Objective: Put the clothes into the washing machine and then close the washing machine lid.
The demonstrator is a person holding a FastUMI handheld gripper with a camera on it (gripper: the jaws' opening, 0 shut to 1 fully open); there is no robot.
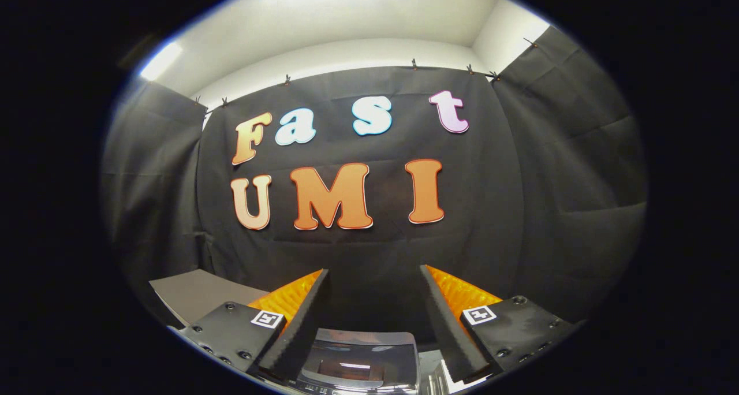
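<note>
The booth's black cloth wall (369, 250) rises beyond the washing machine (358, 363), with a pale ceiling (346, 14) above it. The washing machine sits low between the two fingers, its glossy dark lid (355, 365) lying down over the top. A grey flat surface (199, 294) lies off to the machine's left. Above the machine the gripper (374, 279) is raised, its jaws spread wide with nothing between them. I cannot tell where the clothes are.

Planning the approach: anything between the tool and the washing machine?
Nothing visible. The tool is open with an empty gap, and the washing machine sits low between its fingers. Beyond is the black cloth wall. Clothes can't be located here.
</note>
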